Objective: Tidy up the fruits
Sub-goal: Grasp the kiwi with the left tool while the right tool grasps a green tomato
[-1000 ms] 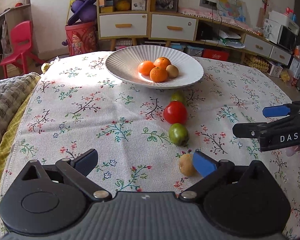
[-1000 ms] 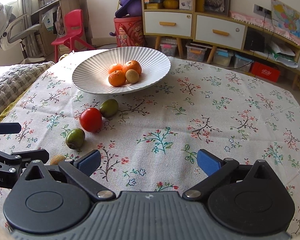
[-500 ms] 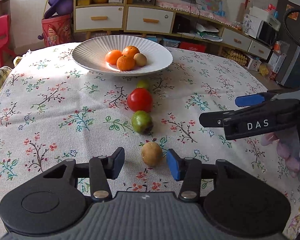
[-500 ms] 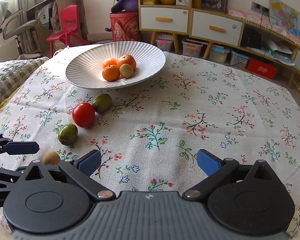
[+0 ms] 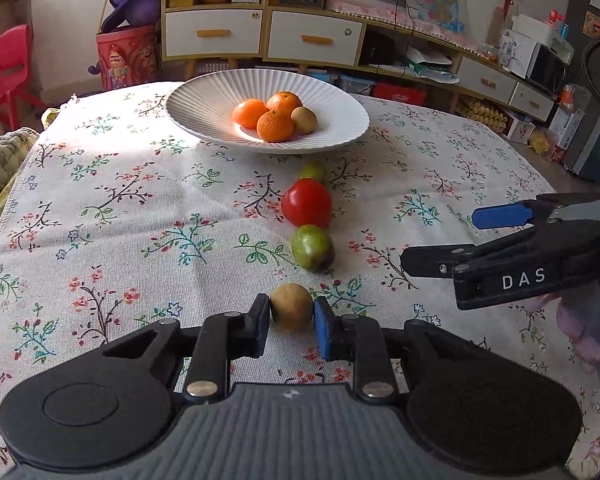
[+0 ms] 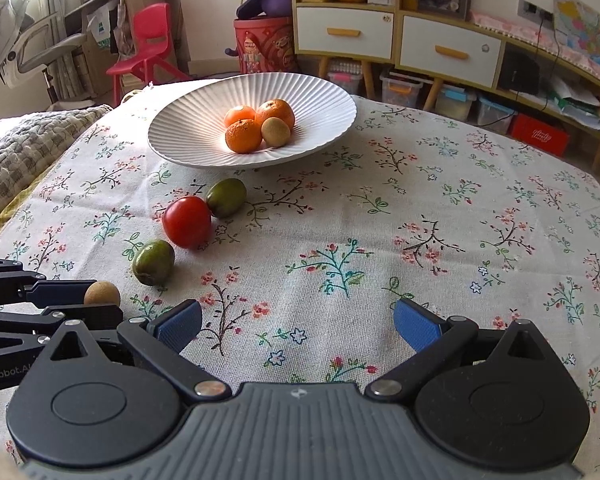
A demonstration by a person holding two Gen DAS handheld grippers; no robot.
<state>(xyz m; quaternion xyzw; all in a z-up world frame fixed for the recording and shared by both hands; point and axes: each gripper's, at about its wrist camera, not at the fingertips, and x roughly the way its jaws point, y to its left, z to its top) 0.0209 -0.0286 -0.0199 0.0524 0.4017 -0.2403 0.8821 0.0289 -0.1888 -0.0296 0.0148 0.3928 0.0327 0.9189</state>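
Note:
My left gripper (image 5: 291,316) is shut on a small brown round fruit (image 5: 291,306) that rests on the flowered tablecloth; it also shows in the right wrist view (image 6: 102,293). Beyond it lie a green fruit (image 5: 312,247), a red tomato (image 5: 307,203) and a second green fruit (image 5: 313,171) in a line. A white ribbed bowl (image 5: 204,100) holds three oranges (image 5: 275,126) and a brown fruit (image 5: 304,119). My right gripper (image 6: 298,322) is open and empty above the cloth, to the right of the fruit line.
The table's left edge meets a knitted grey blanket (image 6: 24,152). A red child's chair (image 6: 148,46), a red bin (image 6: 266,46) and a long cabinet with drawers (image 6: 380,32) stand behind the table. The right gripper's fingers (image 5: 496,216) show at the right of the left wrist view.
My left gripper moved to the brown fruit and closed its jaws on it. My right gripper stayed open and shifted a little forward.

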